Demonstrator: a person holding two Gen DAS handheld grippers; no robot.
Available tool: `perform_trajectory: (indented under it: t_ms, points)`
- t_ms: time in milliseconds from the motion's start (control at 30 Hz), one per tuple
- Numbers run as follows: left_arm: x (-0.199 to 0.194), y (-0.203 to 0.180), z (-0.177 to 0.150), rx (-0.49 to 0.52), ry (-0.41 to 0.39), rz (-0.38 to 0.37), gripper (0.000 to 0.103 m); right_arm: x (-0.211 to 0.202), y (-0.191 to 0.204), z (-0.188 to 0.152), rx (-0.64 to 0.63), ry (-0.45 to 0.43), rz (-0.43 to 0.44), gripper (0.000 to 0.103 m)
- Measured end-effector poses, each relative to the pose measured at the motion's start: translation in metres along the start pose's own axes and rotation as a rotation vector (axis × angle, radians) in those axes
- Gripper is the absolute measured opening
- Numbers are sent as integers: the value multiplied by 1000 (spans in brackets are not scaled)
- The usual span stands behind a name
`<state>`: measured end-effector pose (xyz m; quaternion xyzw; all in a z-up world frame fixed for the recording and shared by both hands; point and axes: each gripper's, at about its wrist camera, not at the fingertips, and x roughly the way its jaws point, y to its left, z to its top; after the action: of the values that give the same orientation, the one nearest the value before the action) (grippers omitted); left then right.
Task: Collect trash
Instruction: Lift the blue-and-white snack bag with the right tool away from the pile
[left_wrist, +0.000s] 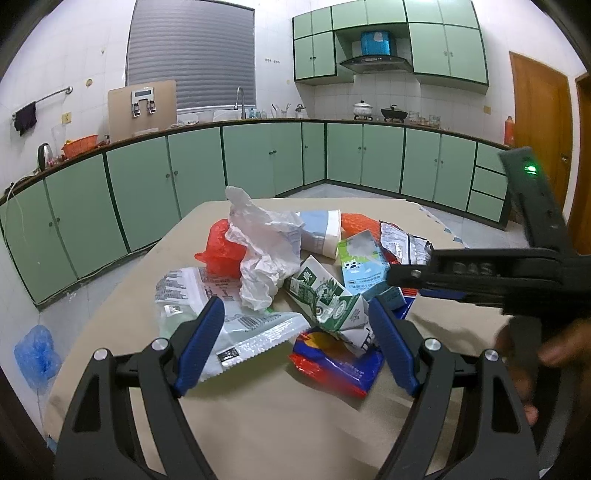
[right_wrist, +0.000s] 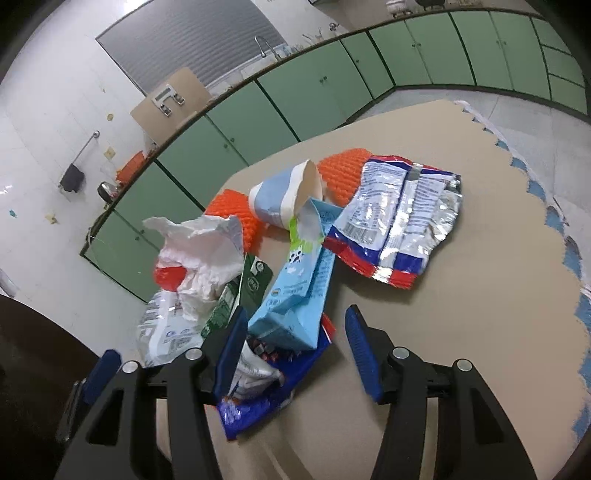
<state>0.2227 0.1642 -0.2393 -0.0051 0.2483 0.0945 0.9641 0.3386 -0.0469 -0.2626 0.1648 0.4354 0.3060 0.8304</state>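
My right gripper (right_wrist: 293, 350) stands half open over the near edge of the trash pile on the beige table (right_wrist: 480, 332), and its pads press on nothing; the light blue carton (right_wrist: 295, 295) and the blue wrapper (right_wrist: 266, 391) lie between them. My left gripper (left_wrist: 295, 343) is wide open and empty above the green carton (left_wrist: 328, 299) and the red and blue packet (left_wrist: 336, 365). To grip well, I judge I should lower the right pads around one piece only and close slowly. I see no bin or bag anywhere, and what lies under the crumpled white paper (right_wrist: 199, 254) is hidden.
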Motion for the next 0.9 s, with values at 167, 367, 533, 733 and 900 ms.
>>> perform_trajectory:
  t_ms: [167, 367, 533, 733, 900]
  points:
    - [-1, 1, 1, -5, -2, -1, 78, 13, -7, -11, -7, 54, -9, 48]
    - [0, -3, -1, 7, 9, -2, 78, 20, 4, -12, -73, 70, 8, 5]
    - [6, -10, -2, 23, 32, -23, 78, -8, 3, -13, -104, 36, 6, 1]
    - [15, -29, -3, 39, 60, -33, 78, -58, -25, -9, -84, -32, -43, 1]
    - [29, -40, -6, -11, 114, -13, 78, -95, -56, -2, -32, -83, -67, 1]
